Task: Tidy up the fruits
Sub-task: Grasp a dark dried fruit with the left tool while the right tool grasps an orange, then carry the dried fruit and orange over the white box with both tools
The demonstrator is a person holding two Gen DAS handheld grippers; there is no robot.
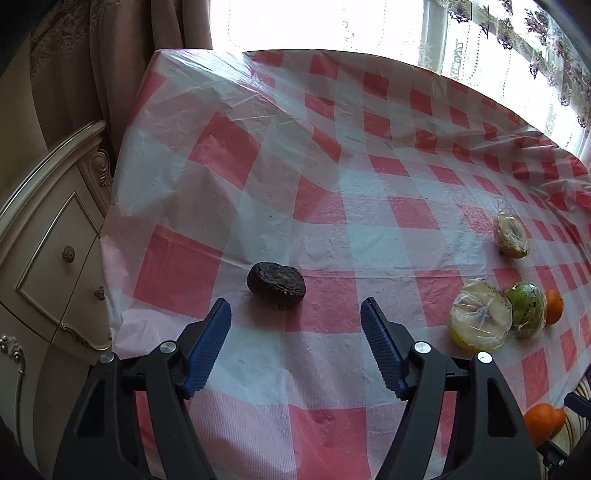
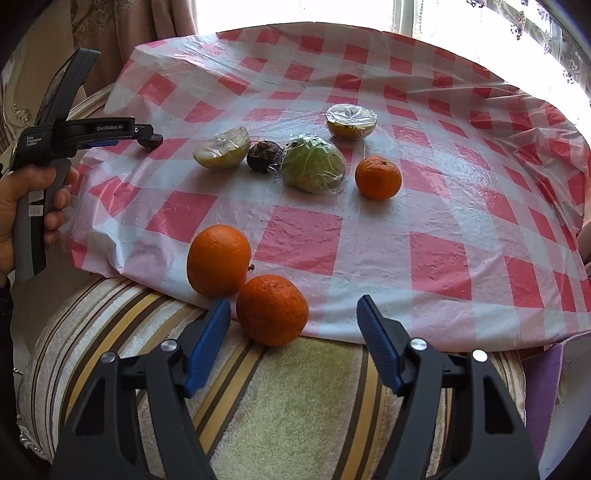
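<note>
A dark wrinkled fruit (image 1: 276, 284) lies on the checked tablecloth (image 1: 332, 184) just beyond my open, empty left gripper (image 1: 295, 314). In the right wrist view that gripper (image 2: 147, 138) shows at the far left. My right gripper (image 2: 293, 310) is open and empty; one orange (image 2: 272, 309) sits between its fingertips at the table's near edge, another orange (image 2: 218, 260) beside it. Farther on lie a small orange (image 2: 378, 177), a wrapped green fruit (image 2: 314, 162), a second dark fruit (image 2: 264, 155) and two wrapped halves, one at the left (image 2: 221, 147) and one at the back (image 2: 351, 120).
A striped cushioned seat (image 2: 295, 406) sits below the table's near edge. A cream cabinet (image 1: 48, 240) stands left of the table, with curtains and a bright window (image 1: 314, 22) behind. In the left wrist view the wrapped fruits (image 1: 480, 319) lie at the right.
</note>
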